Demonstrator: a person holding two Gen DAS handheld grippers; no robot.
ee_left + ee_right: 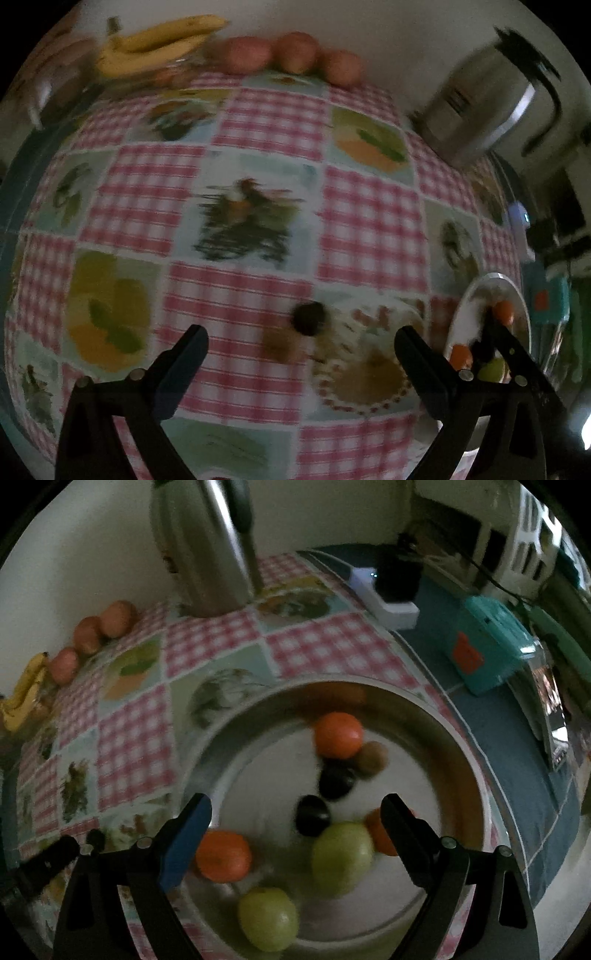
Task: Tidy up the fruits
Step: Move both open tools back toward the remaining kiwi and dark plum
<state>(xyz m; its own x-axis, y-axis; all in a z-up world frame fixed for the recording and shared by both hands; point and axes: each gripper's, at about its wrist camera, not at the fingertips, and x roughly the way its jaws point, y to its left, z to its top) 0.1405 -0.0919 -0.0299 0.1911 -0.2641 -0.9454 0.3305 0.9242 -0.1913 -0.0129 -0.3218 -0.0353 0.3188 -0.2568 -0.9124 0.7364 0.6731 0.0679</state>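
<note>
The left gripper [301, 338] hangs with its jaws spread wide and nothing between them, above the red-checked patchwork tablecloth [258, 122]. Just ahead of its tips lies a small dark round fruit [309, 318], probably a plum, though blur makes that a guess. The right gripper [297, 810] is likewise released and empty, poised over the wide shallow metal bowl [469, 775] near the cloth's right edge.

In the bowl sit three orange tangerines [338, 734], two pale green apples [341, 856], two dark plums [313, 815] and a brown kiwi [372, 757]. Along the far edge of the cloth, by the wall, lie a bunch of yellow bananas [159, 44] and three reddish-orange round fruits [295, 51].

The loose dark fruit looks light, smooth-skinned and soft, so it would likely roll or bruise. A gentle pinch across its widest middle seems safest. The apples are firmer and heavier and would want a broad grip at the equator.

Only the right wrist view shows the bowl's contents laid out. The left wrist view catches just the rim and a few fruits behind the right gripper's finger. It alone shows the stray fruit clearly on the cloth. A steel kettle [199, 546] stands at the far right corner.
</note>
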